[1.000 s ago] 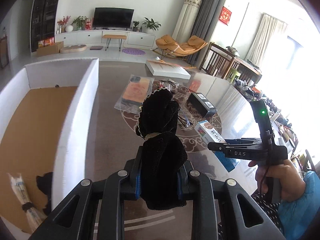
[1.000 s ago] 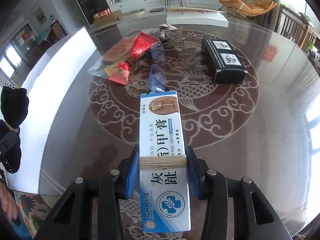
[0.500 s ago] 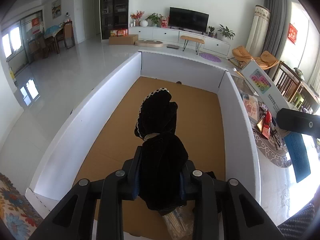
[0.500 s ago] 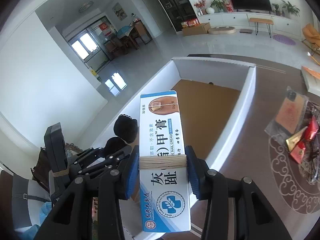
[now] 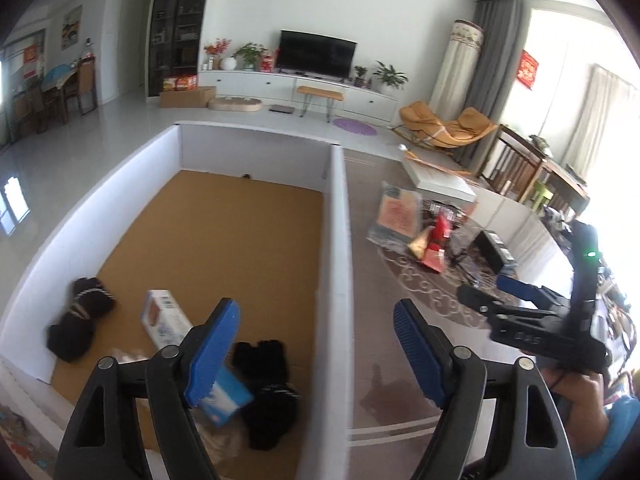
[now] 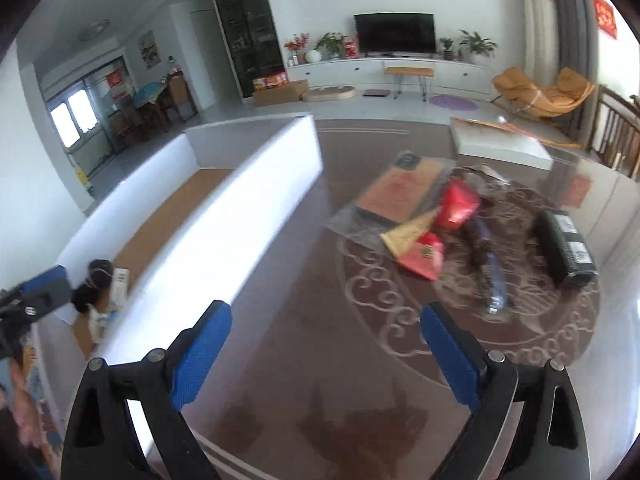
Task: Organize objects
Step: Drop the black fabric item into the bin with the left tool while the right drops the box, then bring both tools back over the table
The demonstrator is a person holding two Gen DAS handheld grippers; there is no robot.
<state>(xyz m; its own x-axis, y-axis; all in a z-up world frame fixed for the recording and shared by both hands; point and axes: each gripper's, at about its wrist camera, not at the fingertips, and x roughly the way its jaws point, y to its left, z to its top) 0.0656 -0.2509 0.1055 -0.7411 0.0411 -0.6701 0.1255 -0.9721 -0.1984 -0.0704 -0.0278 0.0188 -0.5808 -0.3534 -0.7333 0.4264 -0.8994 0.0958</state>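
Left gripper (image 5: 316,354): jaws spread wide, just been opening, nothing between them. It hangs over the near end of the box (image 5: 339,240) and its right wall.

Right gripper (image 6: 326,354): also spread, jaws just been opening, empty. It points at the counter (image 6: 280,360), with the box wall to its left.

Done so far, by how things lie:
- black bundle (image 5: 270,392) on the box floor at the near end, close to the right wall
- blue-and-white carton (image 5: 222,396) just beside it, partly hidden by the left gripper's finger; blurred
- second carton (image 5: 164,318) a little further in
- another black bundle (image 5: 78,320) by the left wall
- something pale under the near items; cannot tell what

So at least four items sit in the box. The far half of its floor is bare cardboard.

Left to do, on the counter further out:
- flat orange packet in a clear sleeve (image 6: 400,188)
- red packets (image 6: 456,204) and a tan one, heaped together and touching
- a blue wrapper (image 6: 496,276) near them, blurred
- black box (image 6: 566,246) apart, to the right
- white flat box (image 6: 500,142) at the far edge; unclear whether it counts as an item to sort

Judgement: roughly midway. Both hands are free for the next pick.
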